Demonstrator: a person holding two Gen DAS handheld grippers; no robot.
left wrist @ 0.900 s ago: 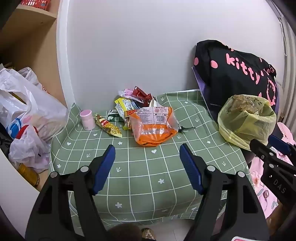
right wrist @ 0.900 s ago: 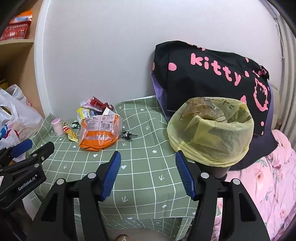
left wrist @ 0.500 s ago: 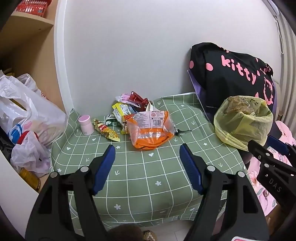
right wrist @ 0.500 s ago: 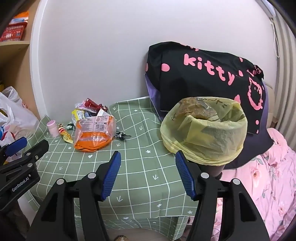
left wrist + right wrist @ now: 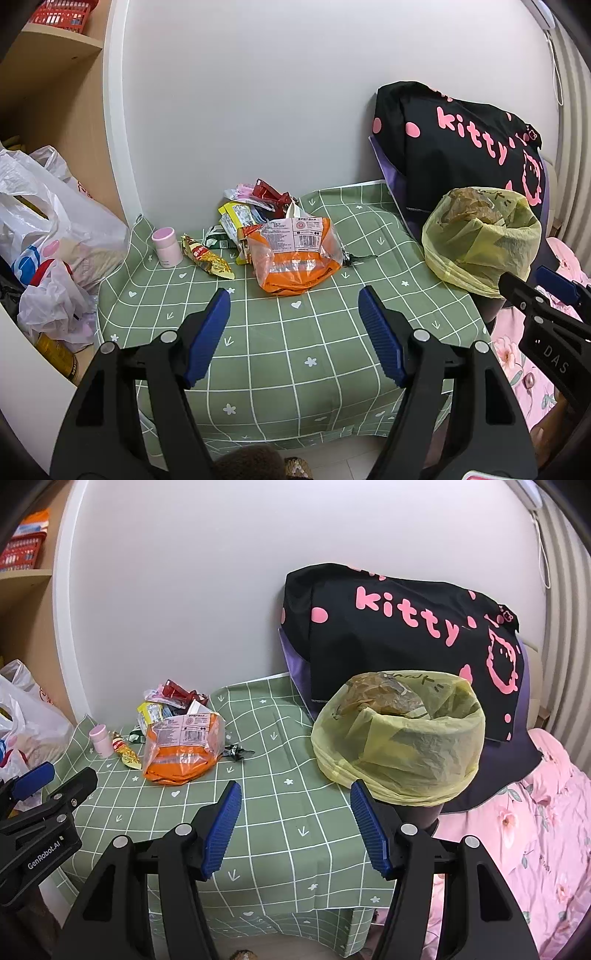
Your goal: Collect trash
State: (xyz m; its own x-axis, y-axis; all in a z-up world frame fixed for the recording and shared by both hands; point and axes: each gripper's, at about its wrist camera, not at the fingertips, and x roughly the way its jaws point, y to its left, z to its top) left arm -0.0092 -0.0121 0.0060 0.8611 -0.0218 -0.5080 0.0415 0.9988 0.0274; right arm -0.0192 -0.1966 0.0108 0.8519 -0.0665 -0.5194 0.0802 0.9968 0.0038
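A heap of trash lies at the back of the green checked tablecloth (image 5: pixel 295 343): an orange and clear plastic bag (image 5: pixel 295 258), a gold snack wrapper (image 5: pixel 208 256), and yellow, red and pink wrappers (image 5: pixel 255 206) behind it. The orange bag (image 5: pixel 183 751) also shows in the right wrist view. A bin lined with a yellow bag (image 5: pixel 480 240) (image 5: pixel 400 746) stands to the right of the table, with trash in it. My left gripper (image 5: pixel 293 321) is open and empty over the table's front half. My right gripper (image 5: pixel 295 814) is open and empty, near the bin.
A small pink jar (image 5: pixel 167 246) stands at the table's back left. White plastic bags (image 5: pixel 44 236) fill the shelf unit on the left. A black "kitty" bag (image 5: pixel 406 635) leans on the wall behind the bin. Pink floral bedding (image 5: pixel 524 830) lies on the right.
Both grippers have drawn back from the table a little, so the trash heap and bin look slightly smaller and farther. Jaws stay open; nothing on the table has moved.
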